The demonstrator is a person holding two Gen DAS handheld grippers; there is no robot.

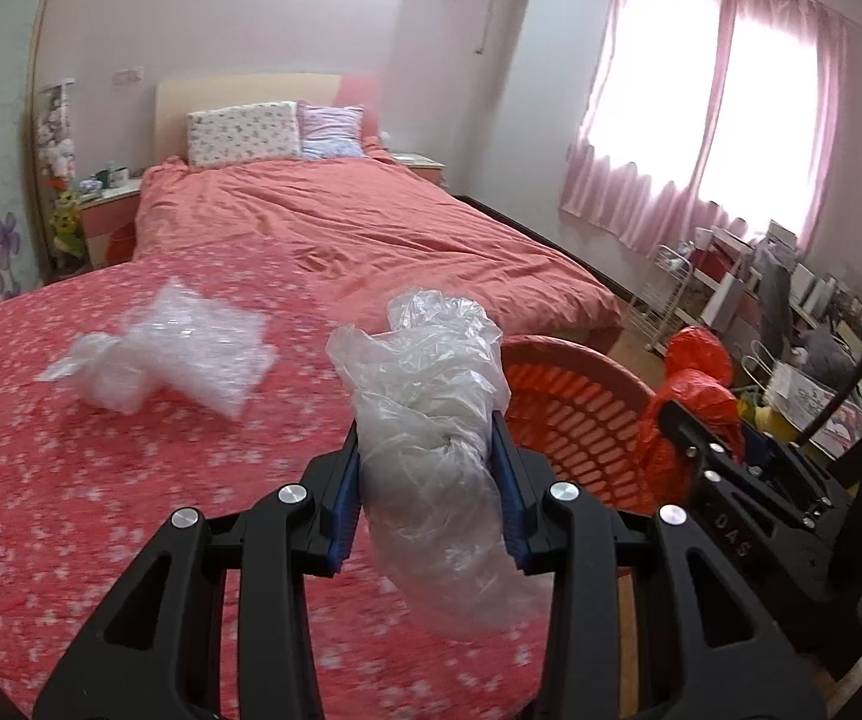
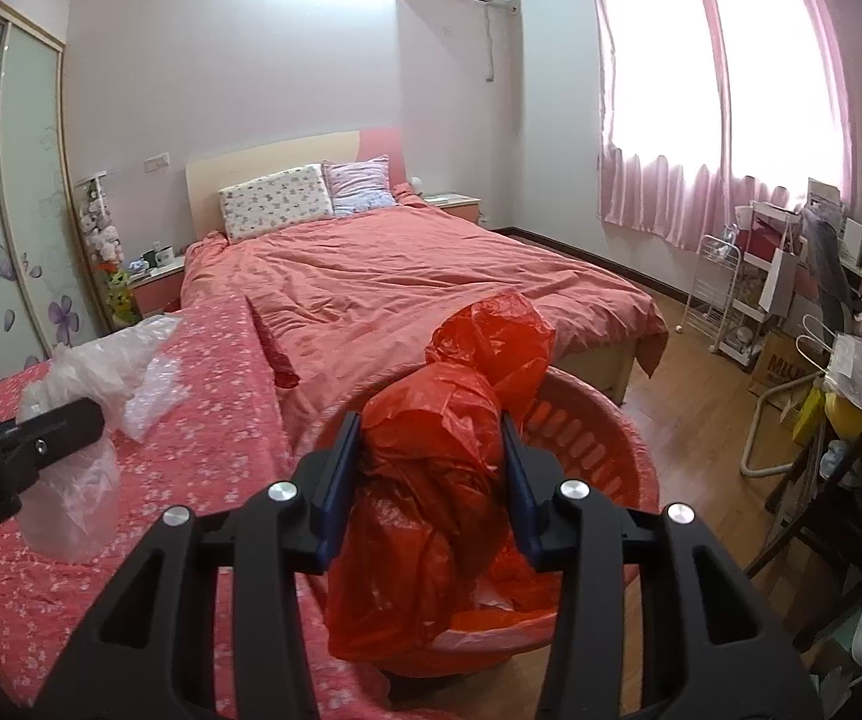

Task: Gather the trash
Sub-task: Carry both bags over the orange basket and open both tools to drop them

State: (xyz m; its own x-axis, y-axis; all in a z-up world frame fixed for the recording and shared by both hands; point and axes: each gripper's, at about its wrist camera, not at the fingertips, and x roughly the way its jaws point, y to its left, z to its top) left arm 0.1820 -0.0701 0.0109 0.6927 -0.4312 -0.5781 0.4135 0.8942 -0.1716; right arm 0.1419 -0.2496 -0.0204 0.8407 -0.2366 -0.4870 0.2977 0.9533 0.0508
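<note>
Trash crumpled: left tongs (image 1: 428, 450) clamp clear plastic bag (image 1: 431, 396), right tongs (image 2: 431, 456) clamp red plastic bag (image 2: 437, 468)

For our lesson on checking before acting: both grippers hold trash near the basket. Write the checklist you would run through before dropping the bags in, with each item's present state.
1. Left gripper shut on the clear bag: ok.
2. Right gripper shut on the red bag: ok.
3. Red bag over the basket: ok, it hangs above the opening.
4. Clear bag over the basket: not ok, it hangs above the flowered cover, left of the rim.
5. Room in the basket: ok, though the bottom is partly hidden.
6. All trash gathered: not ok, a bubble wrap bundle lies on the cover.
</note>
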